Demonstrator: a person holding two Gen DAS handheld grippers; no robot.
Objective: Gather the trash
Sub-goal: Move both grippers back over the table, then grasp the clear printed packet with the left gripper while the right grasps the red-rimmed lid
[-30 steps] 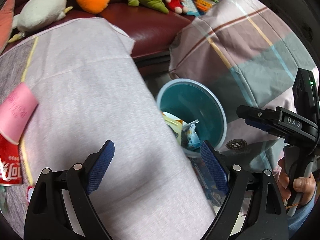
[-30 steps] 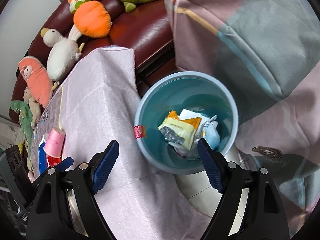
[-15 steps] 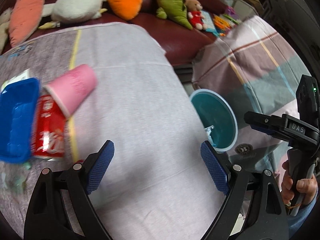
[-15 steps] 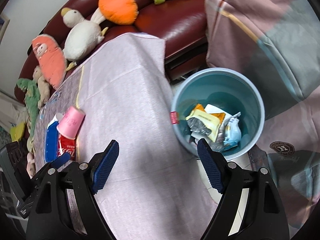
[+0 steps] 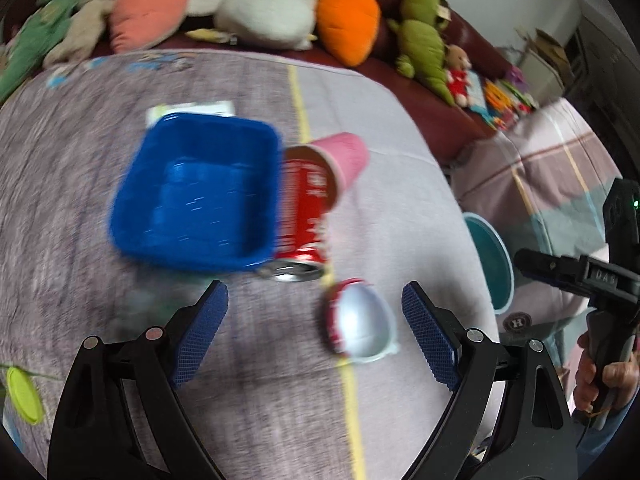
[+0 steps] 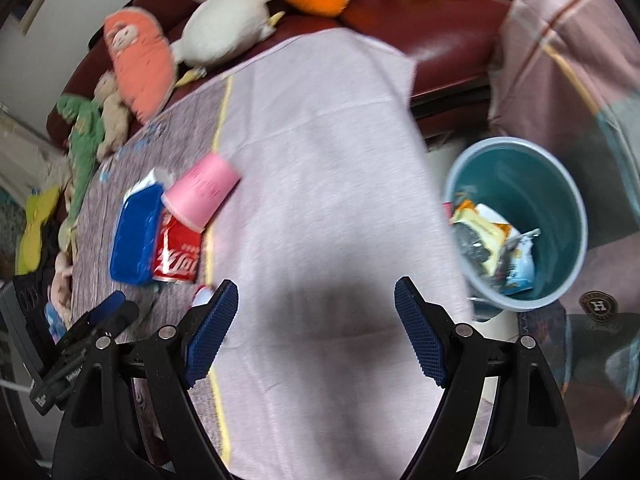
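Two grippers hang over a cloth-covered table (image 6: 328,184), both with jaws spread wide and nothing between them. The left gripper (image 5: 314,334) points down at the cloth, and a small silver-lidded cup with a red rim (image 5: 358,324) lies on its side between the blue pads (image 5: 200,330), nearer the right one but touching neither. Just beyond it a red soda can (image 5: 306,216) lies on its side, its far end tucked into a pink paper cup (image 5: 346,158) that is tipped over too. A blue plastic tray (image 5: 198,196) sits against the can's left side, open and blurred. The right gripper (image 6: 316,330) hovers over bare cloth further right, well apart from these pieces. Off the table's right edge stands a teal bin (image 6: 560,204) with crumpled wrappers (image 6: 492,248) inside. Plush toys (image 5: 272,14) line a dark red sofa (image 6: 440,16) along the far side. A hand (image 5: 604,376) at the right edge of the left view holds the other gripper's handle.
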